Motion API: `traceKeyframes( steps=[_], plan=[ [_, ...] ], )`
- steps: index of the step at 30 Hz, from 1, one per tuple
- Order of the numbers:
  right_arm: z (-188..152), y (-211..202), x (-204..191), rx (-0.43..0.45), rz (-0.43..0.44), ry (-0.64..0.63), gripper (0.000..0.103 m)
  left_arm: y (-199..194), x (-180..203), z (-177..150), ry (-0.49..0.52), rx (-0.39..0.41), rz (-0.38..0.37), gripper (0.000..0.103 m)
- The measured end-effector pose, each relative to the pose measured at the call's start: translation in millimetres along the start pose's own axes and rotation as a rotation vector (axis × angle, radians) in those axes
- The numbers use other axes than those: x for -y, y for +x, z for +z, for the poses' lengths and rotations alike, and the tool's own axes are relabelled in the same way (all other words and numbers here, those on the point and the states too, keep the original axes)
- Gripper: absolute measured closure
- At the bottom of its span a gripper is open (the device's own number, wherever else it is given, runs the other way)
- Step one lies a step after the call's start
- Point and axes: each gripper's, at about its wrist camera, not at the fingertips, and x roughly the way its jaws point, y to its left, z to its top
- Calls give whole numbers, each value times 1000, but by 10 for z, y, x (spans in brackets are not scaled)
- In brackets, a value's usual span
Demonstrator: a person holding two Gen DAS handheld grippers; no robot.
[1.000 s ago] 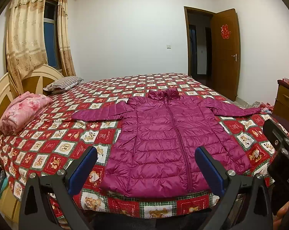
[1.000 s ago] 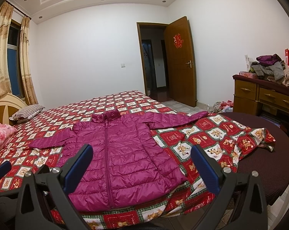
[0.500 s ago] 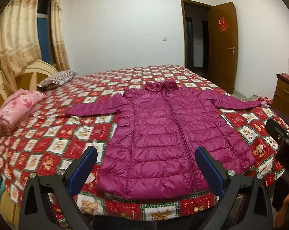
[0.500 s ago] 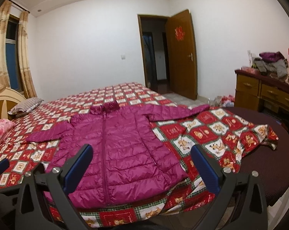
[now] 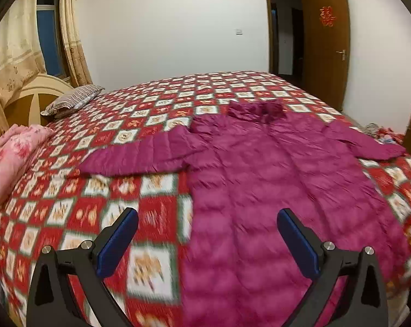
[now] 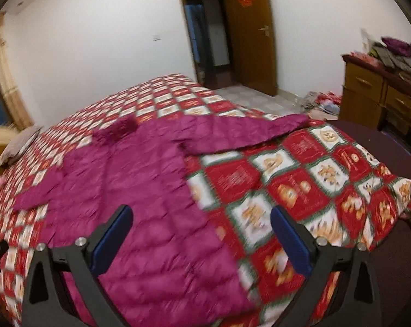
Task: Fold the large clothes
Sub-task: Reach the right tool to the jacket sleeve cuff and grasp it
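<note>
1. Holding both tongs spread and empty, we hover the left gripper (image 5: pixel 207 241) over the left hem edge of the magenta quilted puffer jacket (image 5: pixel 273 179) and the right gripper (image 6: pixel 201 238) over its right hem edge.
2. We judge the first fold is not yet begun: the jacket lies flat, front up, both sleeves stretched sideways.
3. We should pinch each side through the padding, not the slick outer shell alone, and lift evenly so it does not slide.
4. Under it lies the red-and-white checked patchwork bedspread (image 5: pixel 140 190), which could get caught in the grip.
5. Farther out we see a striped pillow (image 5: pixel 73 99), a pink floral folded quilt (image 5: pixel 12 155), a wooden dresser (image 6: pixel 379 100) and an open brown door (image 5: pixel 326 46).
</note>
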Motion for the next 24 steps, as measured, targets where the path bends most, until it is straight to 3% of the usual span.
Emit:
traceKeyframes(
  steps=[4,7,9,14,20,24],
  plan=[
    [460,380,397,14,-81,91,13,471,-60,262,-10,-3,33,1],
    [782,787,711,22,-196,145,15,795,-73,409,-50,-1,39,1],
    [909,1046,853,16,-285,165,20,986,-60,477,-71,-10,38,1],
    [1078,1612,1068,-28,-406,178,26,1468,10,465,-108,-38,40,1],
    [1142,2182,1346,-106,-482,221,30,1784,122,299,-75,-28,62,1],
    [1147,2412,1499,-165,-484,264,44,1899,94,230,-94,-55,50,1]
  ],
)
